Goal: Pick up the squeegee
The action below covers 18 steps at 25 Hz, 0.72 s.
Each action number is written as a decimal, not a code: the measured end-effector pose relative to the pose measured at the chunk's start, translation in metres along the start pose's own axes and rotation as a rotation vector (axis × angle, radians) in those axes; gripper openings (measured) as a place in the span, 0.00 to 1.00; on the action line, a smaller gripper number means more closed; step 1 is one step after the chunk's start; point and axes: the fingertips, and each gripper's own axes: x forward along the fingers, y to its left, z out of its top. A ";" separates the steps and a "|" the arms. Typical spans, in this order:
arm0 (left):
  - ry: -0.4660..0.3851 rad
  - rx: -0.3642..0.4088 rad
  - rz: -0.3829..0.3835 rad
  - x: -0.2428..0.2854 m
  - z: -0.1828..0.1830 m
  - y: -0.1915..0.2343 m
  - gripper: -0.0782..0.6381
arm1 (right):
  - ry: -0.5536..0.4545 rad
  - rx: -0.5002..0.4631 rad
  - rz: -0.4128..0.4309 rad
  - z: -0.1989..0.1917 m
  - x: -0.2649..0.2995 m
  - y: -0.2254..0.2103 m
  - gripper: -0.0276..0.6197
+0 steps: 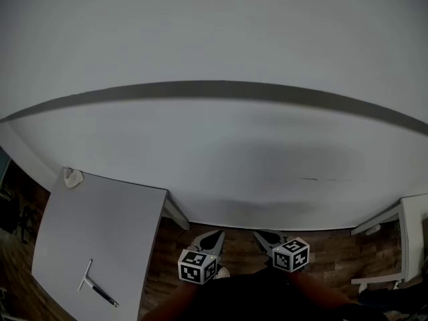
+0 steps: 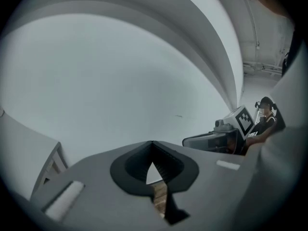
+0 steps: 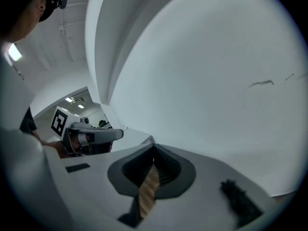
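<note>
The squeegee (image 1: 92, 283), a T shape with a pale head and a dark handle, lies on the grey table (image 1: 100, 226) at the lower left of the head view. Both grippers hang side by side low in the middle, well right of that table and pointing at the white wall. My left gripper (image 1: 209, 239) (image 2: 152, 146) is shut with nothing in it. My right gripper (image 1: 266, 237) (image 3: 153, 151) is shut and empty too. Neither gripper view shows the squeegee; each shows the other gripper beside it.
A small white object (image 1: 72, 177) sits at the grey table's far corner. A second white table (image 1: 409, 236) stands at the right edge. Wooden floor (image 1: 334, 253) runs between the tables, and the white wall (image 1: 221, 152) stands close ahead.
</note>
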 end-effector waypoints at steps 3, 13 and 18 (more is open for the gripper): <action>-0.008 -0.007 0.022 0.002 -0.003 -0.012 0.12 | 0.010 -0.020 0.024 0.004 -0.010 -0.004 0.05; -0.053 -0.063 0.120 0.008 -0.014 -0.057 0.12 | 0.055 -0.077 0.113 0.002 -0.047 -0.023 0.05; -0.068 -0.077 0.180 0.005 -0.024 -0.079 0.12 | 0.079 -0.098 0.159 -0.006 -0.063 -0.030 0.05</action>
